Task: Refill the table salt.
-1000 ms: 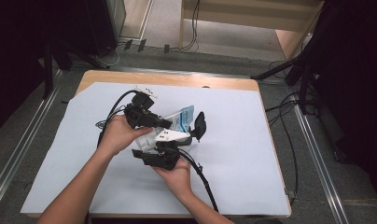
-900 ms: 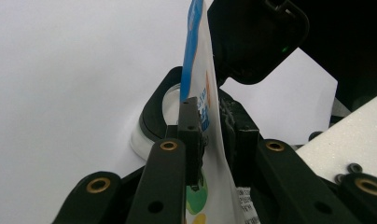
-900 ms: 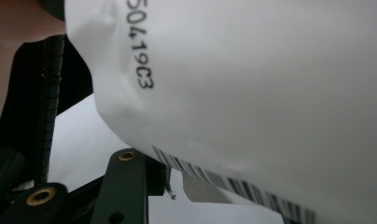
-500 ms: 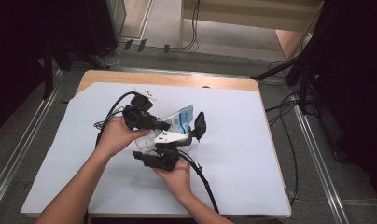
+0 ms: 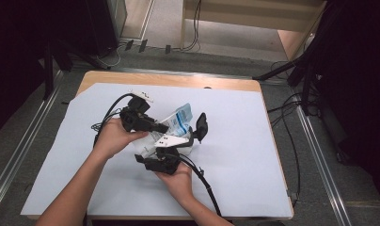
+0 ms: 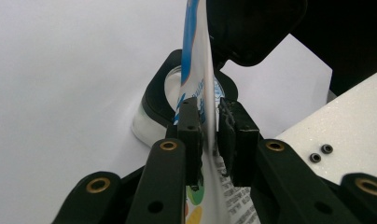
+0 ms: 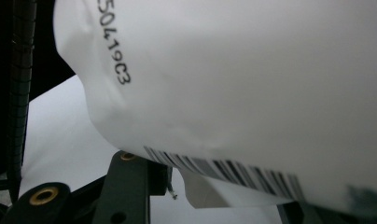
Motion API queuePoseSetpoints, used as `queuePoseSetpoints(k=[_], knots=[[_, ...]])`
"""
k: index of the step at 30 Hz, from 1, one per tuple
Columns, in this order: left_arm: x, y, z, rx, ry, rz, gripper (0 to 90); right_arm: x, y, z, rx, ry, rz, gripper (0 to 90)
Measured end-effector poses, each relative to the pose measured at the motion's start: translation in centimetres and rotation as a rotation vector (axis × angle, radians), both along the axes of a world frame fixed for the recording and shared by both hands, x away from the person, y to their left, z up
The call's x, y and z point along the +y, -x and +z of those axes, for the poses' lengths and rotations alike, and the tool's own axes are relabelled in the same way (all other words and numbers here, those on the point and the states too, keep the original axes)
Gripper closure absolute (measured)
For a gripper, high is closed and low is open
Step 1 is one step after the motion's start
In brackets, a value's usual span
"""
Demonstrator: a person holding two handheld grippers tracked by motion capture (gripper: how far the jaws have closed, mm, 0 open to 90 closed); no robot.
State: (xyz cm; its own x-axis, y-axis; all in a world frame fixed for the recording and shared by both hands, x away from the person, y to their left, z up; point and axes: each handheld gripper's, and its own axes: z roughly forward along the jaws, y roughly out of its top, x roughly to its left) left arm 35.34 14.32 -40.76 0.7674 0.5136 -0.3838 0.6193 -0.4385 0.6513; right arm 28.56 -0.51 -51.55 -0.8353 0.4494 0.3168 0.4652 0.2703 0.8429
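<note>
Scene: a person at a desk [image 5: 254, 188] covered by a pale sheet, one pair of tongs in each hand, both meeting over a soft white-and-blue pouch [image 5: 182, 116].
Pouch: held up off the desk between the two hands near the middle, its blue printed top tilted away from the person.
Left tongs [image 6: 209, 128]: pinched nearly shut on the thin flat edge of the pouch, pads pressing it from both sides.
Right tongs [image 5: 190, 141]: set partly apart around the fatter white body of the pouch; in the right gripper view the barcode side bulges over the jaws. They seem to be gripping it, though the pad contact is hidden.
Step in hand: likely holding the pouch steady in both grips before tearing or pulling its sealed edge.
Next move: keep the body held firm while the left tongs draw the edge away, without slipping off the slick film.
</note>
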Motion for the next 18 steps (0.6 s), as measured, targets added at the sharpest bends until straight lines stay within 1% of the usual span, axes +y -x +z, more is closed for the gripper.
queuePoseSetpoints(k=[5, 9, 11, 14, 17, 18], knots=[[0.20, -0.06, -0.12, 0.002, 0.001, -0.017, 81.7, 0.03, 0.09, -0.24, -0.003, 0.006, -0.006, 60.5], [0.29, 0.16, -0.14, -0.004, 0.004, -0.012, 83.8, -0.03, 0.14, -0.36, -0.005, 0.011, -0.008, 60.2], [0.41, 0.19, -0.22, -0.007, 0.011, -0.028, 85.3, -0.08, 0.20, -0.43, -0.008, 0.010, -0.012, 59.6], [0.46, 0.30, -0.29, -0.008, 0.013, -0.037, 86.8, -0.12, 0.24, -0.59, -0.006, 0.018, -0.016, 59.0], [0.55, 0.32, -0.37, -0.009, 0.015, -0.037, 86.7, -0.08, 0.35, -0.70, -0.015, 0.027, -0.022, 59.1], [0.66, 0.30, -0.47, 0.006, 0.033, -0.035, 86.4, -0.08, 0.37, -0.72, -0.015, 0.027, -0.022, 59.2]])
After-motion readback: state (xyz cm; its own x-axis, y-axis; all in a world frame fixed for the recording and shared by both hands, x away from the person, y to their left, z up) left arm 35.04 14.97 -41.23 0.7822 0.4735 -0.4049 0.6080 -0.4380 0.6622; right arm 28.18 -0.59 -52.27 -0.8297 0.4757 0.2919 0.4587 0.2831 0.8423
